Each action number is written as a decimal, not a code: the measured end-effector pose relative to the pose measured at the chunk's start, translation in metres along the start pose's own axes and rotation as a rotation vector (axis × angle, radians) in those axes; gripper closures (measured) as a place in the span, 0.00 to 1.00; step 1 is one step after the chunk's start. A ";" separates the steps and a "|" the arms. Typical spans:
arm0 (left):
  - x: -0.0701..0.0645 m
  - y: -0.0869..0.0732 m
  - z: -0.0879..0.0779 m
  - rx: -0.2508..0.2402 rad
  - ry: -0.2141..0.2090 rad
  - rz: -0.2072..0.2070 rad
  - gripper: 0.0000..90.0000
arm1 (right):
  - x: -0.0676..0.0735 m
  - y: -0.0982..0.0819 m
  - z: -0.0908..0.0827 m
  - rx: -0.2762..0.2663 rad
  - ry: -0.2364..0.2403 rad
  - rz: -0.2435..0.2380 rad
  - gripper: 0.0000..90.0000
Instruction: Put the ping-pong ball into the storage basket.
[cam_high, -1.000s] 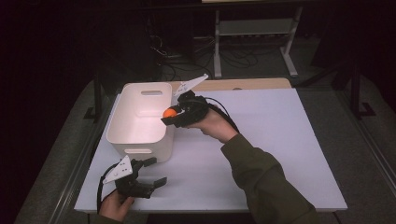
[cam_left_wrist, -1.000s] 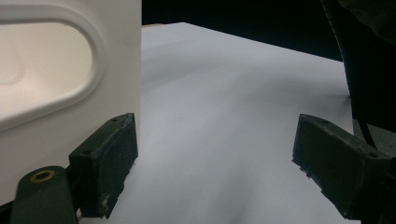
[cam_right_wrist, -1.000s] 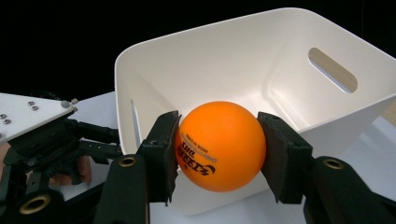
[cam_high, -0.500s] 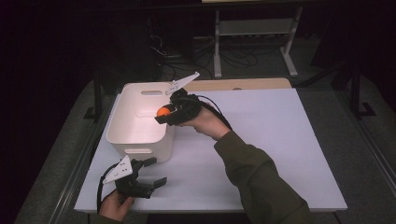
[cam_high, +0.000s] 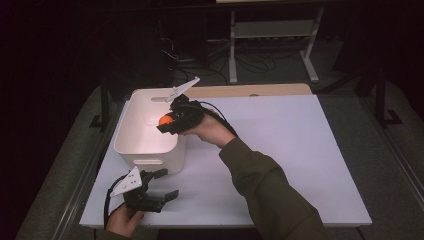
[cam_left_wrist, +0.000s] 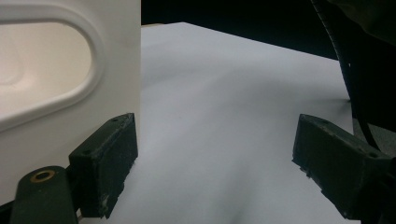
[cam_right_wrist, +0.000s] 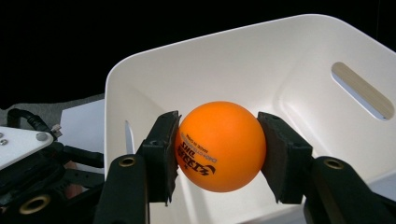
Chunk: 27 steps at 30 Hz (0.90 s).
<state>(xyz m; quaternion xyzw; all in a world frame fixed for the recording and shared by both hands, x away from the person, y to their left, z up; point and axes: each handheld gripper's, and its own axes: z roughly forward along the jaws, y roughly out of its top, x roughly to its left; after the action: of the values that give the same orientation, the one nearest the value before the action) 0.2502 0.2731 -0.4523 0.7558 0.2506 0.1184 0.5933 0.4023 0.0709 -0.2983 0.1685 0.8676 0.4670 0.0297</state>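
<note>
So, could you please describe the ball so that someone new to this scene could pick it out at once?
Start at the white table, then find the white bin at its left side. Over the bin's open top, the right gripper clamps the orange ball between its black jaws. It is the one brightly coloured thing here, with dark print on it.

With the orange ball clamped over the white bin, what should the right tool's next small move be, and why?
Probably open the jaws and let go. The right tool grips the orange ball on both sides, and the right gripper view shows the white bin open directly beyond it; the high view puts the ball inside the rim line. A slight dip first might soften the bounce.
</note>
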 end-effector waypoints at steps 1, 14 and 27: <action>0.000 0.000 0.000 0.000 0.000 0.000 0.15 | 0.000 0.001 0.003 0.005 0.001 -0.006 0.55; 0.000 0.000 0.000 -0.001 -0.003 -0.002 0.15 | 0.006 0.009 0.028 0.075 0.019 -0.023 0.55; 0.000 0.000 0.000 -0.003 -0.003 0.001 0.15 | 0.006 0.009 0.042 0.147 0.013 -0.033 0.55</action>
<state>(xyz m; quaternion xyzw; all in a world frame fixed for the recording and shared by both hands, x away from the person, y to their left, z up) 0.2500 0.2734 -0.4524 0.7551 0.2490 0.1180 0.5949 0.4074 0.1110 -0.3136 0.1529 0.9023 0.4026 0.0191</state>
